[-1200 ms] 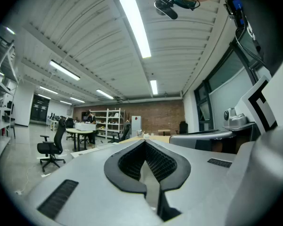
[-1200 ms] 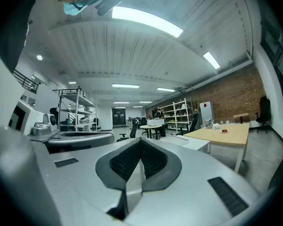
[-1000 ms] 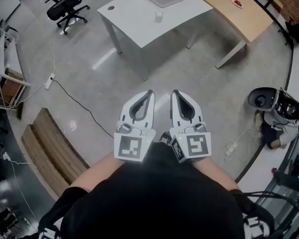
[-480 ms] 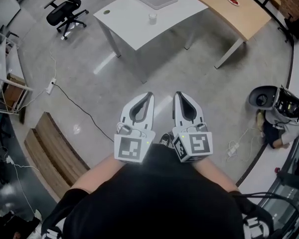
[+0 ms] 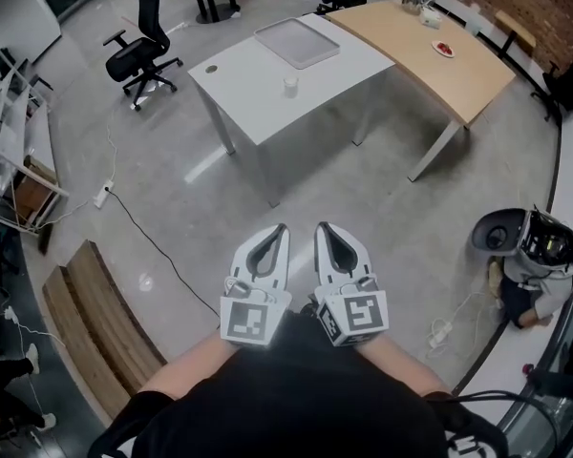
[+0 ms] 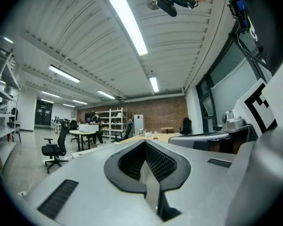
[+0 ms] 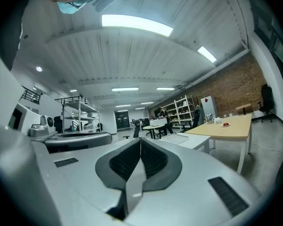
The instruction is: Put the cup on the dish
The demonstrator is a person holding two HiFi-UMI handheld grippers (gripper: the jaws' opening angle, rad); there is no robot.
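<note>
A small pale cup [image 5: 290,85] stands on the white table [image 5: 258,89], just in front of a flat grey tray [image 5: 297,43]. A small dish with something red on it [image 5: 443,50] lies on the wooden table [image 5: 430,41] behind; the right gripper view also shows that dish [image 7: 225,124]. Both grippers are held side by side close to my body, far from the tables. My left gripper [image 5: 281,228] [image 6: 145,142] is shut and empty. My right gripper [image 5: 321,227] [image 7: 140,140] is shut and empty too.
Grey floor lies between me and the white table. A black office chair [image 5: 138,51] stands left of it, a cable with a power strip [image 5: 103,194] runs across the floor, and a wooden bench [image 5: 95,313] lies at the left. A person [image 5: 535,256] crouches at the right.
Both grippers have moved together toward the tables, staying shut and empty. The head view has tilted up, so more of the room beyond the tables shows.
</note>
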